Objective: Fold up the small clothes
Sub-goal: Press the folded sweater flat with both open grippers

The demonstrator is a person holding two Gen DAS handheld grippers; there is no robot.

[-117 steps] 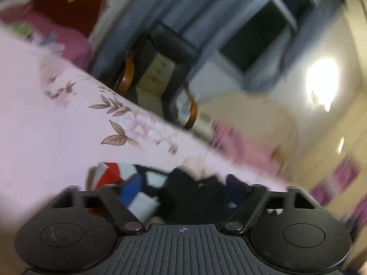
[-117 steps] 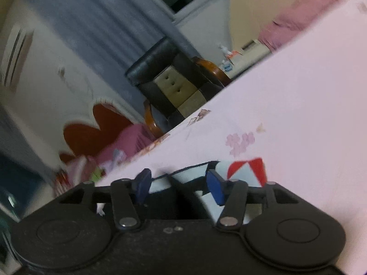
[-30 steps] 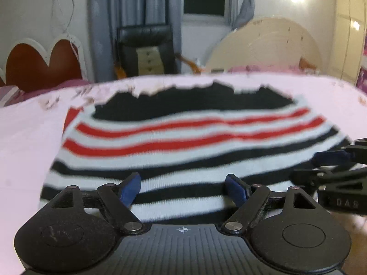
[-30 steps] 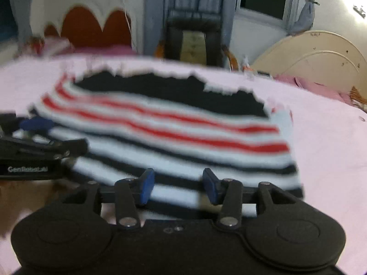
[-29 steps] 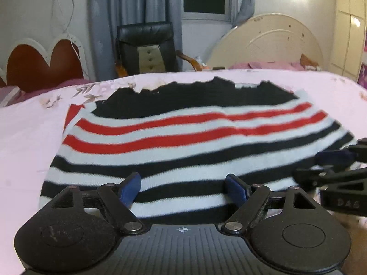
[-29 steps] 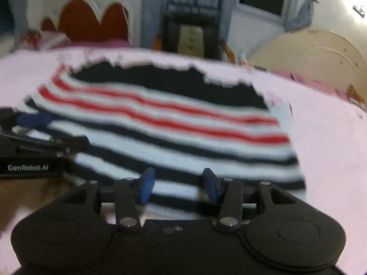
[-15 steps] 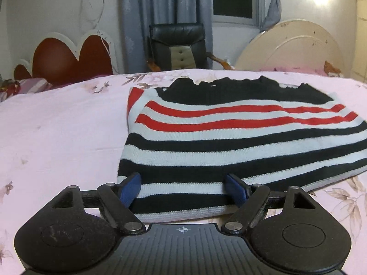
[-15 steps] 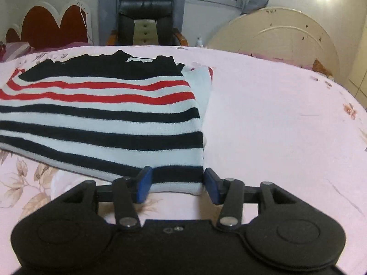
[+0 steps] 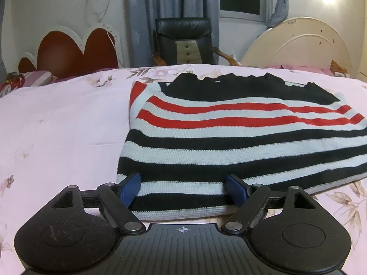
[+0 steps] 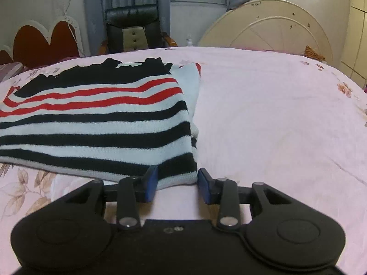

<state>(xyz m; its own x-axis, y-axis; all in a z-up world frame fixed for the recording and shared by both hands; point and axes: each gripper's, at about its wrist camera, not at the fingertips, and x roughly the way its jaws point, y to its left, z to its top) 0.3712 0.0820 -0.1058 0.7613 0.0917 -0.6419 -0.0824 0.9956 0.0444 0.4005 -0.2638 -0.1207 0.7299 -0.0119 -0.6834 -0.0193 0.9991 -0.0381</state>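
A small knit sweater (image 9: pixel 229 137) with black, white and red stripes lies flat and folded on a pink floral bed sheet (image 9: pixel 57 133). It also shows in the right wrist view (image 10: pixel 98 123). My left gripper (image 9: pixel 183 189) is open, its blue fingertips either side of the sweater's near left hem. My right gripper (image 10: pixel 176 182) is open around the sweater's near right corner. Neither gripper pinches the cloth.
A black leather chair (image 9: pixel 183 41) stands beyond the far bed edge, with grey curtains and a dark window behind. A red heart-shaped headboard (image 9: pixel 68 52) is at the left. A round cream board (image 10: pixel 268 29) leans at the right. Bare pink sheet (image 10: pixel 275 114) lies right of the sweater.
The sweater was held up and laid down flat on the bed. Both grippers have let go and drawn apart toward the near corners. In the last half second little has moved.
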